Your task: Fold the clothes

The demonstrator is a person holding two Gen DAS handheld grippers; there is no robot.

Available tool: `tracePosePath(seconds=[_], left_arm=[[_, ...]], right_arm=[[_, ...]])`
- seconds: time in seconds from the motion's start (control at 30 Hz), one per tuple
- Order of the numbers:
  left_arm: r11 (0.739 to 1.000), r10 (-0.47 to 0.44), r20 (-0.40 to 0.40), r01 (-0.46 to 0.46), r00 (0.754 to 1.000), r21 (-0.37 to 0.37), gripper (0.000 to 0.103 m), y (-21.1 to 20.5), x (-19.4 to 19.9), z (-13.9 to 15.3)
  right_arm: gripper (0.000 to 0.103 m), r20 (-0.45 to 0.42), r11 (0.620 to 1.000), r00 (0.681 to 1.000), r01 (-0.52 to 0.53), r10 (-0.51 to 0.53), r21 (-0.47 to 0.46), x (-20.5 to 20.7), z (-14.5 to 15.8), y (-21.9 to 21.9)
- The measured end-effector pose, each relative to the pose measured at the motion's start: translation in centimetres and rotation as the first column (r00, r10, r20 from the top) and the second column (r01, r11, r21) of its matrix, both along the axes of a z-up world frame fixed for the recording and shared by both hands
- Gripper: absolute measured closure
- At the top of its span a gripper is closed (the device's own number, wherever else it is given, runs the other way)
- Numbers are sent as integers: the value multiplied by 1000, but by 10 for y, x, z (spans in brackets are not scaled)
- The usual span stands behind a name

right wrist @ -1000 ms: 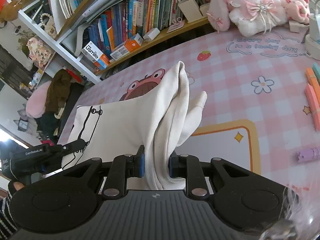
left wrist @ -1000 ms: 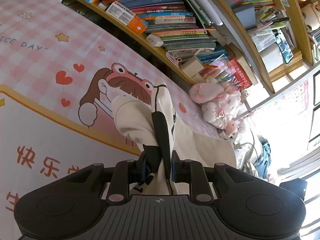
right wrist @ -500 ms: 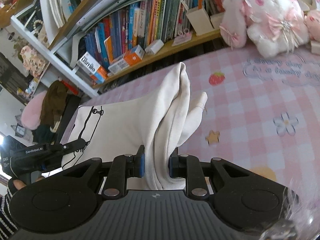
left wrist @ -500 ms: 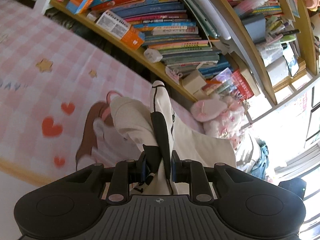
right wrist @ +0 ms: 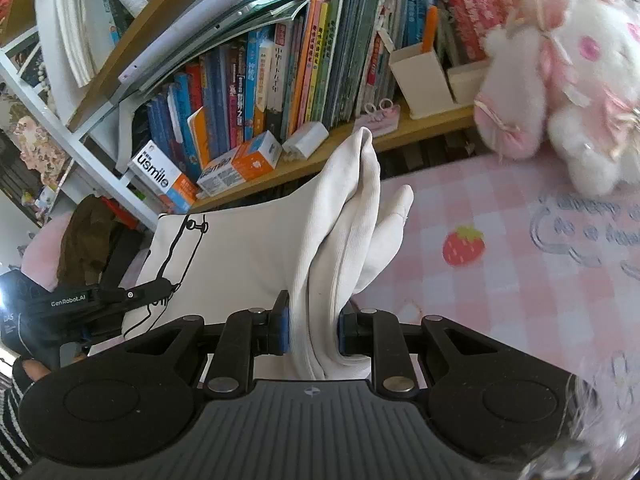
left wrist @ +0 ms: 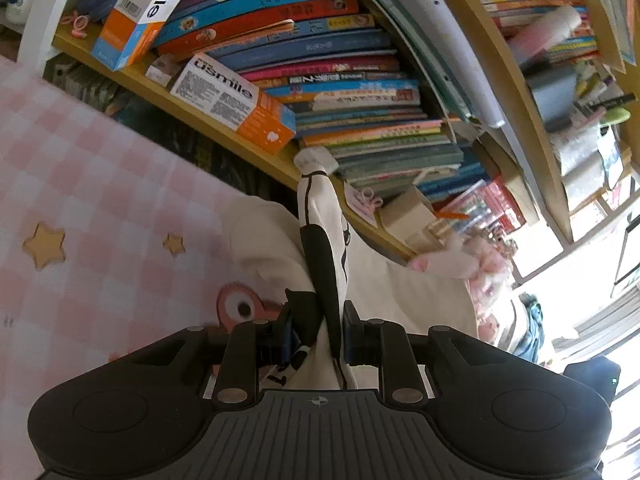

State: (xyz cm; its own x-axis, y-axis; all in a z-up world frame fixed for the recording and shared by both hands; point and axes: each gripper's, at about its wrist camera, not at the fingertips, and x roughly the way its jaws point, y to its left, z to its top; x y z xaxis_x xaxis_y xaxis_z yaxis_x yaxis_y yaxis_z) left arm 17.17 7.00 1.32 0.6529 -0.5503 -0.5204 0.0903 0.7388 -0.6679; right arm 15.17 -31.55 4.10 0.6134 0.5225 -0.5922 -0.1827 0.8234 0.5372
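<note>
A cream garment with a black line print (right wrist: 248, 256) hangs stretched between my two grippers above the pink checked tablecloth (right wrist: 500, 216). My right gripper (right wrist: 313, 330) is shut on a bunched, ribbed fold of it that stands up past the pads. My left gripper (left wrist: 318, 334) is shut on another edge of the cream garment (left wrist: 324, 248), where a black printed patch shows. In the right wrist view the left gripper (right wrist: 160, 288) appears at the far left, clamped on the cloth's printed corner, with a gloved hand (right wrist: 28, 368) behind it.
A wooden bookshelf (right wrist: 400, 124) packed with books and small boxes runs close along the table's far edge. Pink and white plush toys (right wrist: 568, 80) sit at the right end. An orange and white box (left wrist: 236, 104) lies on the shelf's lower board.
Both grippers have carried the garment toward the bookshelf, which now fills much more of each view. The cartoon print and yellow border on the tablecloth have slid out of sight. Both grips are unchanged.
</note>
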Motion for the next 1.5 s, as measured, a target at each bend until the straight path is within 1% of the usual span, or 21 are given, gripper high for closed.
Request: tracePosePath(seconds=[0.27, 0.43, 0.6, 0.73, 0.87, 0.9, 1.0, 1.07, 1.13, 1.17, 1.2, 1.23, 1.3, 1.43, 1.5], left_arm=[[1000, -1, 16, 1, 1000, -12, 82, 9, 43, -13], [999, 20, 10, -20, 1000, -32, 82, 16, 60, -25], [1000, 12, 6, -12, 1000, -20, 82, 19, 70, -37], [999, 25, 6, -24, 1000, -26, 82, 23, 72, -47], [998, 42, 6, -42, 999, -43, 79, 27, 72, -56], [998, 46, 3, -46, 999, -43, 77, 27, 71, -58], [997, 67, -20, -68, 998, -47, 73, 29, 71, -64], [995, 80, -34, -82, 996, -53, 71, 30, 70, -67], [994, 97, -38, -99, 995, -41, 62, 30, 68, -66], [993, 110, -37, -111, 993, -28, 59, 30, 67, -63], [992, 124, -37, -125, 992, -12, 50, 31, 64, -61], [990, 138, -36, -138, 990, 7, 47, 33, 62, -58], [988, 156, -27, -155, 987, 25, 46, 38, 54, -53], [983, 172, -20, -171, 985, 62, 44, 44, 36, -42], [981, 170, -11, -168, 985, 97, 43, 43, 23, -34]], right_arm=[[84, 7, 1000, 1000, 2, -2, 1, 46, -15, 6], [84, 4, 1000, 1000, -3, 3, -7, 68, -24, 12], [83, -8, 1000, 1000, -5, 5, -2, 82, -38, 15], [83, -36, 999, 999, 5, -4, 34, 89, -57, 14], [81, -74, 994, 996, 46, -39, 98, 94, -72, 7], [81, -83, 992, 995, 58, -49, 115, 94, -75, 5], [75, -116, 981, 990, 98, -79, 170, 94, -84, -1], [76, -136, 967, 985, 130, -102, 220, 93, -89, -5], [74, -150, 958, 981, 157, -123, 241, 91, -90, -7], [70, -151, 956, 979, 169, -135, 239, 89, -89, -8], [67, -148, 957, 978, 176, -144, 231, 88, -86, -8], [64, -144, 958, 978, 181, -151, 224, 85, -83, -9], [63, -144, 955, 975, 198, -169, 221, 80, -79, -14], [59, -141, 954, 970, 222, -196, 204, 65, -69, -23], [56, -129, 963, 974, 208, -187, 173, 54, -62, -24]])
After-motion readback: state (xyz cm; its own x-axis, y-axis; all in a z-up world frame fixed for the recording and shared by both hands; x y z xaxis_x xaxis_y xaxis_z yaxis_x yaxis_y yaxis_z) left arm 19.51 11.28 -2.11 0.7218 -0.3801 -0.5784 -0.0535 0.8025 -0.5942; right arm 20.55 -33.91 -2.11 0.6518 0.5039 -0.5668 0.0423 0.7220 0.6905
